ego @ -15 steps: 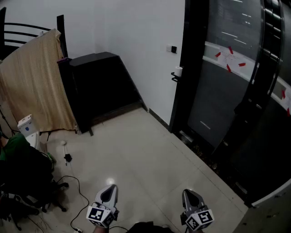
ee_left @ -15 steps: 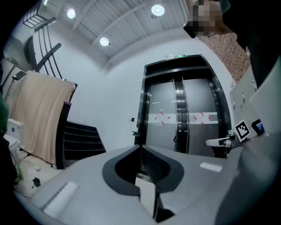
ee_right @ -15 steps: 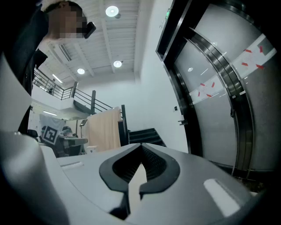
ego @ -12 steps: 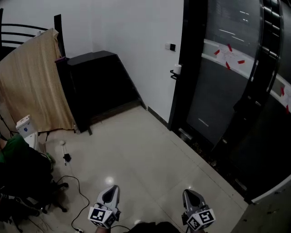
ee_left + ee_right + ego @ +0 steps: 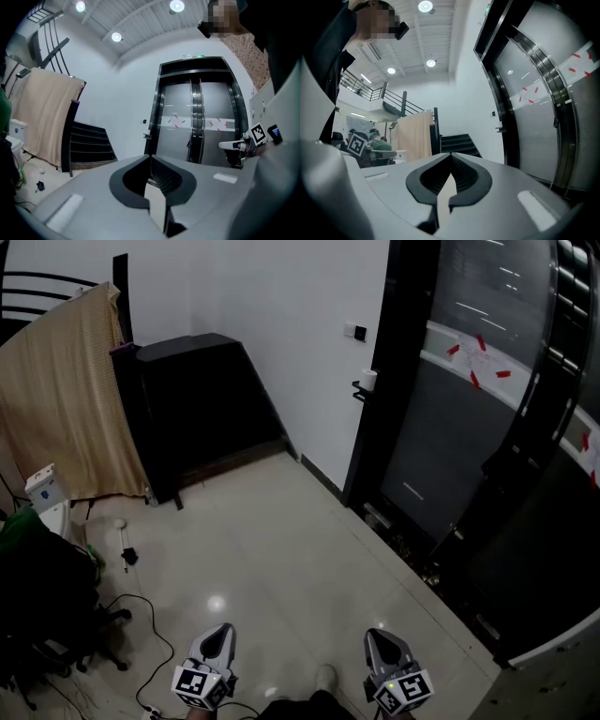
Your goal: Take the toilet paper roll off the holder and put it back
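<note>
Both grippers are held low and level in front of the person. The left gripper and the right gripper each have their jaws pressed together on nothing, so neither carries anything. Since half a second ago the pair has sunk toward the bottom of the head view and the room ahead has drawn closer. A pale shoe tip now shows between them, so the person appears to be walking in.

Far ahead and to the right of the right gripper stands the tall, black-framed curved glass door. Straight ahead is the plain white wall, and underfoot the glossy cream tiled floor. Ahead of the left gripper sits the black slatted stair block, with a beige cloth draped to its left.

The small black metal holder is fixed at the door frame. The white toilet paper roll sits on it, well apart from both grippers.

Judgement: approach stage only. Removal has not begun, and the jaws must part before any grasp.
</note>
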Demonstrator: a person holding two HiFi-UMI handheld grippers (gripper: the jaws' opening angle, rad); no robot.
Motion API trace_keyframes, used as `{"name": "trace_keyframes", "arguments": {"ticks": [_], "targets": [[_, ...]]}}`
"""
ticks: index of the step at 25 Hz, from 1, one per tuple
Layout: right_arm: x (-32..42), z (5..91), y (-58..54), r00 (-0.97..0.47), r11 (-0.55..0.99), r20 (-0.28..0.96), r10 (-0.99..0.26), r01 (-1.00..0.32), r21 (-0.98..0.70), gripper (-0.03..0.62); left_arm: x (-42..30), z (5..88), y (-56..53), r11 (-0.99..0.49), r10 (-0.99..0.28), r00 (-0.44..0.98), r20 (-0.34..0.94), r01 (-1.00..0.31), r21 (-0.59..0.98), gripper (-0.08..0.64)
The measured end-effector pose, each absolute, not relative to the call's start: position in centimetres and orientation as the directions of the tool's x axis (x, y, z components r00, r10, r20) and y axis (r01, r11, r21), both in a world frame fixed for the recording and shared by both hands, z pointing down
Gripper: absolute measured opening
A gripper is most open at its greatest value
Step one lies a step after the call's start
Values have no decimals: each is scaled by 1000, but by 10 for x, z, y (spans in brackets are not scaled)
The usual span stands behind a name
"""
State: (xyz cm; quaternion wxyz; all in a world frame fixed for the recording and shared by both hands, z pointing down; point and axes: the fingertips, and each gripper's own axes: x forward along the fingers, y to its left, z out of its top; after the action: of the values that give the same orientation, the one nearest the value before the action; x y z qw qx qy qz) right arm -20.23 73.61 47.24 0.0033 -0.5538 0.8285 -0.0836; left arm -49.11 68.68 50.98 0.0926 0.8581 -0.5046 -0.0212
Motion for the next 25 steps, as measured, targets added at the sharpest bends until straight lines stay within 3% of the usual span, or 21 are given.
{"name": "trace_keyframes", "arguments": {"ticks": [8, 25], "targets": [[-177, 476, 676, -445, 427, 47, -894, -880, -209, 14, -457, 496, 641, -467, -877, 476, 63, -876, 119, 8], [18, 481, 580, -308, 292, 26, -951, -922, -253, 14, -278, 480, 525, -521, -847, 528, 59, -848, 98, 8]]}}
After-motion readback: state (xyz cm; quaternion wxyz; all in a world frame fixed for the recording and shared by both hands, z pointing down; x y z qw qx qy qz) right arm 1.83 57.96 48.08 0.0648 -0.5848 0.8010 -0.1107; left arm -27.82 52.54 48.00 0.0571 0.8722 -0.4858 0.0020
